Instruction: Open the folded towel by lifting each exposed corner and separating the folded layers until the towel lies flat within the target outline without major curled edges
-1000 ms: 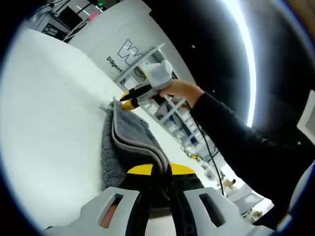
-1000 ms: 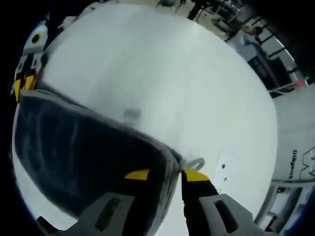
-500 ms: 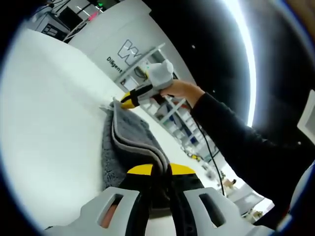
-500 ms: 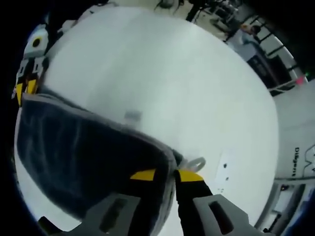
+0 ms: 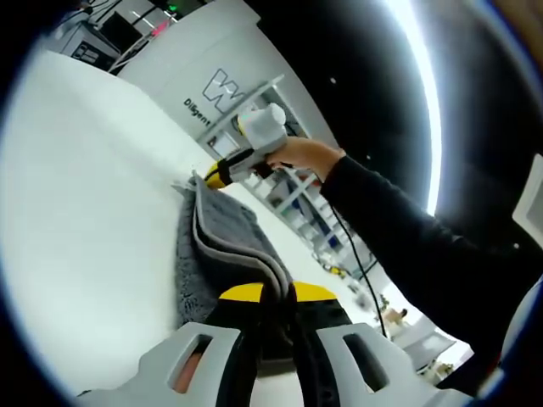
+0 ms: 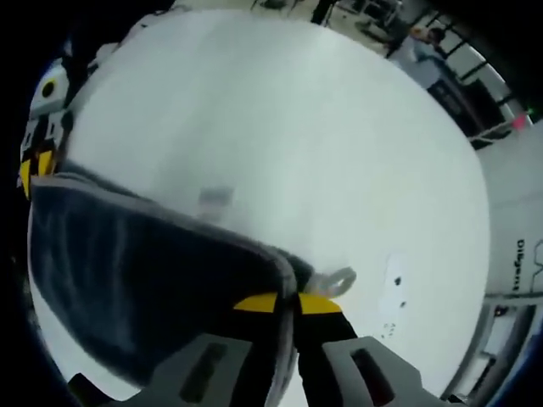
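Note:
A dark grey towel (image 5: 222, 246) with a pale grey hem hangs folded above the white table (image 5: 76, 195), held at two corners. In the left gripper view, my left gripper (image 5: 277, 292) is shut on its near corner. At the far corner my right gripper (image 5: 214, 176), held in a hand, pinches the hem. In the right gripper view, my right gripper (image 6: 288, 303) is shut on the towel (image 6: 144, 280) corner beside a small hanging loop (image 6: 333, 280). The left gripper (image 6: 36, 161) grips the opposite corner at the far left.
The white table (image 6: 280, 144) spreads wide under the towel. A white panel with lettering (image 5: 212, 85) stands past its far edge, with shelving (image 5: 288, 191) behind. A person's dark sleeve (image 5: 407, 254) crosses the right of the left gripper view. Small dark specks (image 6: 397, 284) mark the table.
My right gripper's jaws have closed fully on the towel corner. The right hand has shifted slightly, lifting that corner a little; the left gripper keeps its hold unchanged.

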The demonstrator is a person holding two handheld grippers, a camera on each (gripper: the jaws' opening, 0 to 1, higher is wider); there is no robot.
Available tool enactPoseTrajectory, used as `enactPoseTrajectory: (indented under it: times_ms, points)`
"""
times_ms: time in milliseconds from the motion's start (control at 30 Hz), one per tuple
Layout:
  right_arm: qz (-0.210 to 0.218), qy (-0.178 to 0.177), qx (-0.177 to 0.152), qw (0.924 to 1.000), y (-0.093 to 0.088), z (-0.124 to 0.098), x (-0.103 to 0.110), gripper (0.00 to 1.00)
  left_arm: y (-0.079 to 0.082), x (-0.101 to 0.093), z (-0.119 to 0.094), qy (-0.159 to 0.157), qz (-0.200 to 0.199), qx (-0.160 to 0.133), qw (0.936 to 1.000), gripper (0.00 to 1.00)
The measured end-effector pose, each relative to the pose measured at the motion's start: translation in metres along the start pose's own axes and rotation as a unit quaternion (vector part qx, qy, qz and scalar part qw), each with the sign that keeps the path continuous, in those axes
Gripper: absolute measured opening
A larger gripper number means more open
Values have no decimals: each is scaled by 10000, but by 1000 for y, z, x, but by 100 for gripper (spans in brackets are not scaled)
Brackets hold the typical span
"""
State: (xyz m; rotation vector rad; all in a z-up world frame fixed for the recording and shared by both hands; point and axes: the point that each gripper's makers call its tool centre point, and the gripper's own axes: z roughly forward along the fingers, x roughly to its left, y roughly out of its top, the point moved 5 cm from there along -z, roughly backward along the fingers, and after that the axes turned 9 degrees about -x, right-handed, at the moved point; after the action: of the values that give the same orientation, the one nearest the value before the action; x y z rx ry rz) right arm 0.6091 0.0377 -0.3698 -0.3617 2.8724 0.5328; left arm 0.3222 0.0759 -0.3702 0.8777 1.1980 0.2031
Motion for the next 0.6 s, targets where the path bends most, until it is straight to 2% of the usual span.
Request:
enactPoseTrajectory:
  times_ms: [233,333,600]
  points:
    - [97,-140,-98,9998,1,-12,-5,0,-1,0,-1,7,28,-6,10000,9]
    - [110,-205,-116,9997,3,-15,-7,0,-1,-1,-1,-27,42,-27,10000,6]
    - [-56,-380,-171,9991,3,-22,-7,0,0,-8,-1,-152,260,-63,9995,4]
